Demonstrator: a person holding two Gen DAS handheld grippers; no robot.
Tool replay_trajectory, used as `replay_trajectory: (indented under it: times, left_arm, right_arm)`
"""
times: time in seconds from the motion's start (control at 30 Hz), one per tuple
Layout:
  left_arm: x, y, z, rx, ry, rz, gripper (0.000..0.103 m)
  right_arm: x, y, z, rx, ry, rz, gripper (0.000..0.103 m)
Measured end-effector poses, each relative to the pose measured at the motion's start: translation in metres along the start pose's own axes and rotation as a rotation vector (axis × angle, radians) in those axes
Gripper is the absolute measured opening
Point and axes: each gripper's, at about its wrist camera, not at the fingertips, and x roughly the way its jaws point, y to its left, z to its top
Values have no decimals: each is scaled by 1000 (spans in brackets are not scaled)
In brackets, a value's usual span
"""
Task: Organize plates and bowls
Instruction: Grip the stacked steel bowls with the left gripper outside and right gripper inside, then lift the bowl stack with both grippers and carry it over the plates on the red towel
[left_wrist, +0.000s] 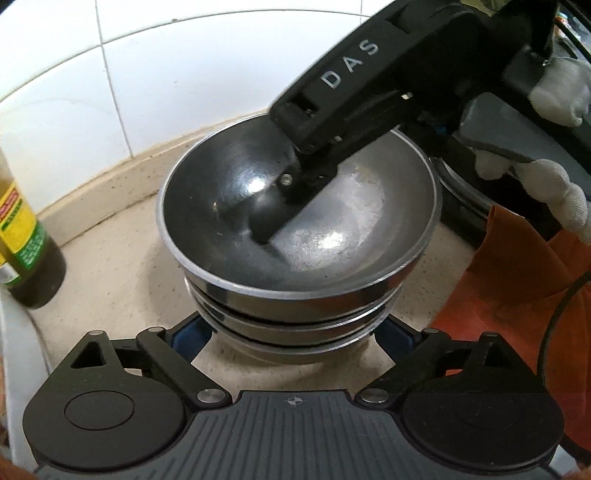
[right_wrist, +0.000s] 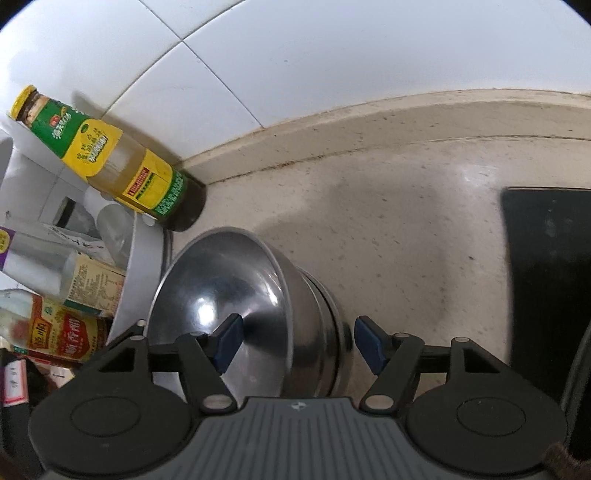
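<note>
White tile backs the table (right_wrist: 406, 206), where steel bowls (left_wrist: 295, 295) sit nested at centre to save room. Right tongs (right_wrist: 293, 345) gape wide astride the top rim; left tongs (left_wrist: 293, 332) flank the stack's base, wide apart. Bottle (right_wrist: 110, 155) at ten o'clock.

Home kitchen; white wall tiles (right_wrist: 332, 55), speckled stone counter (right_wrist: 388, 221), sauce bottle (right_wrist: 107, 155), stacked steel bowls (left_wrist: 295, 229)
</note>
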Motion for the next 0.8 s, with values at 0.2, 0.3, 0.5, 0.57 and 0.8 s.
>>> replay_trajectory:
  times: [0.2,0.3,0.5,0.57,0.8]
  left_arm:
    - [18,0,6,26,-9,-8,103]
    - [26,0,10,16,-10,-14,103]
    - [29,1,13,1,-9,-14,103]
    - [28,2,14,-18,-5,-18,103]
    - [14,6,25,-28,-20,6,103]
  right_arm:
    - [7,-4,7,-17,12,54,70]
    - [8,-7,7,-9,9,75,71]
    - [8,-8,7,-18,-6,79,71]
    - [8,-7,8,-24,-9,78,71]
    - [-2,-4,15,-41,-27,90,71]
